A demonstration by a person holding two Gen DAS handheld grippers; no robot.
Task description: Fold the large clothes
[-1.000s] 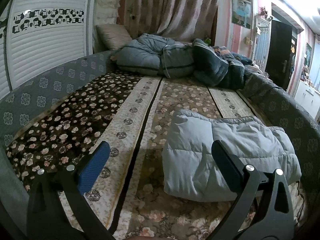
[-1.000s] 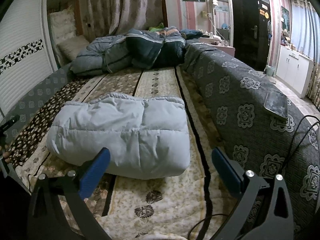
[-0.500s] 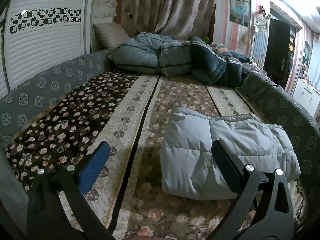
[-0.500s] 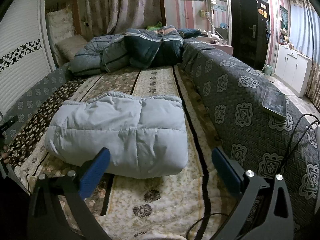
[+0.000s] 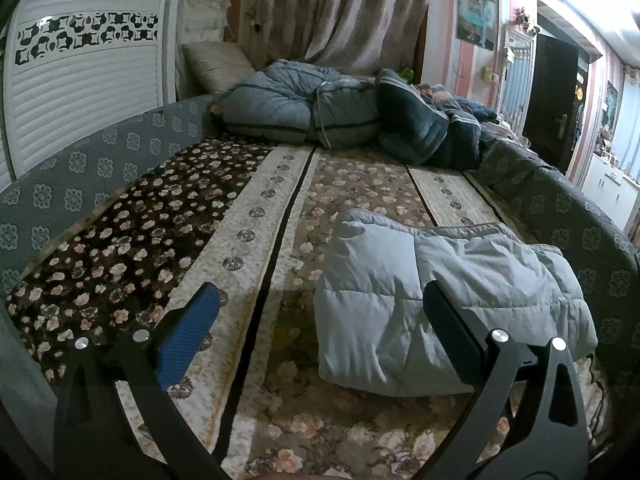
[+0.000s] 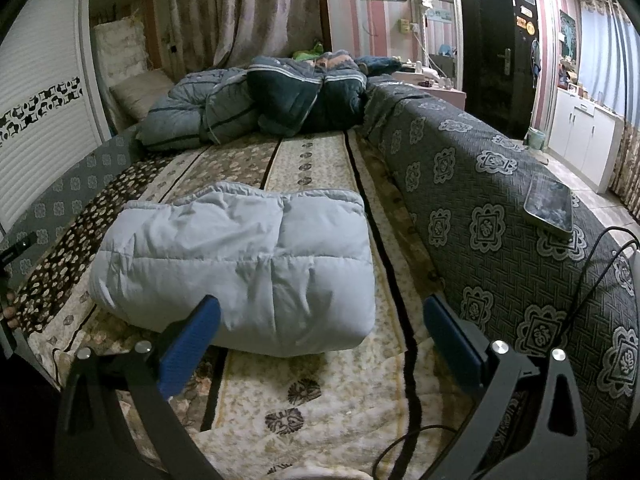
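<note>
A pale blue padded jacket [image 5: 420, 304] lies folded into a thick bundle on the floral bed cover [image 5: 248, 248]. In the right wrist view the jacket [image 6: 240, 264] sits just beyond my fingers. My left gripper [image 5: 320, 308] is open and empty, held above the bed to the left of the bundle, with its right finger in front of the jacket. My right gripper [image 6: 320, 312] is open and empty, held back from the bundle's near edge.
Rolled dark quilts [image 5: 360, 116] and a pillow [image 5: 216, 64] lie at the bed's far end. A grey patterned padded side [image 6: 500, 216] runs along the right, with a phone [image 6: 550, 204] on it and a cable [image 6: 592, 272]. A white wardrobe [image 5: 80, 80] stands at left.
Both grippers have drawn back slightly and risen a little; the jacket bundle sits a bit lower in view. The jacket itself has not moved.
</note>
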